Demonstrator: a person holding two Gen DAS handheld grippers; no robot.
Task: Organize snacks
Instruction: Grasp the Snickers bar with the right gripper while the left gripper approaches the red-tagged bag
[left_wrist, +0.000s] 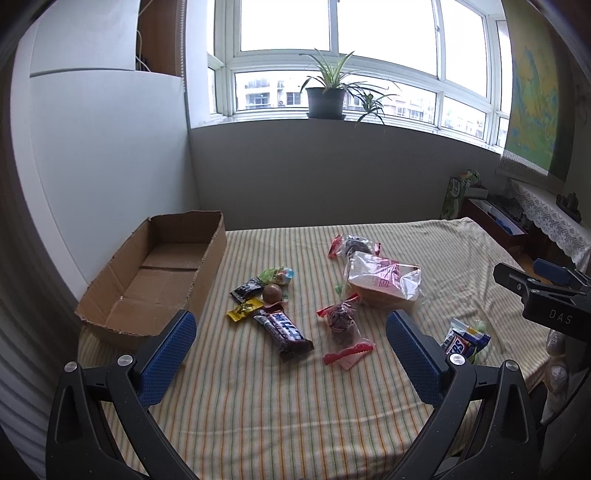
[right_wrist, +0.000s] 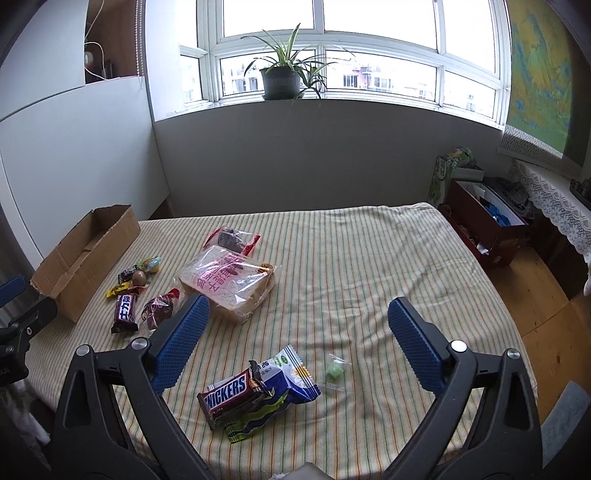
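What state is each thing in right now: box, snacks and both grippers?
Cardboard box: open-topped, nothing inside.
Bread bag: sealed, flat on the cloth.
Snickers bar: wrapped, lying on the blue-and-white packet.
Green candy: wrapped, lying alone.
Purple chocolate bar: wrapped, outside the box.
Left gripper: open, holding nothing.
Right gripper: open, holding nothing.

Box (left_wrist: 155, 273) left of snacks (left_wrist: 284, 325) on table (left_wrist: 295, 406).
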